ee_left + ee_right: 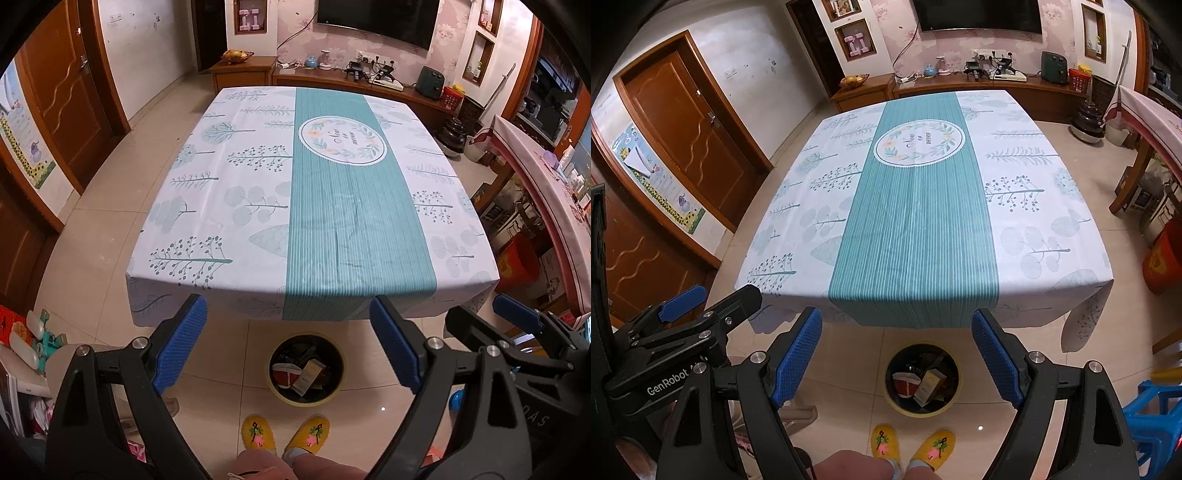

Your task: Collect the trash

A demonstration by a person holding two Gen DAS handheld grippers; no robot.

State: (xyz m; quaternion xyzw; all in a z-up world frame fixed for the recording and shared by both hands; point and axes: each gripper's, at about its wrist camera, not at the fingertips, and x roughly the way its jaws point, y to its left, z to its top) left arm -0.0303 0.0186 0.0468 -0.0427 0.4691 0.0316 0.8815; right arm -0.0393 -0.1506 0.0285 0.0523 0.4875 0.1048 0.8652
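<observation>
Both grippers, left gripper (288, 339) and right gripper (897, 354), spread wide, empty, above filled bin (306, 369) by table's (258, 184) near edge; best simply held steady, clear of bin.

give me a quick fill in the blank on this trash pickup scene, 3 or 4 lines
1. The trash bin stands on the ____ in front of the table.
2. Both the left hand-held gripper and the right hand-held gripper have their jaws ____.
3. The stripe down the middle of the tablecloth is ____.
4. The slippers near the bin are ____.

Missing words: floor; open; teal; yellow
</observation>
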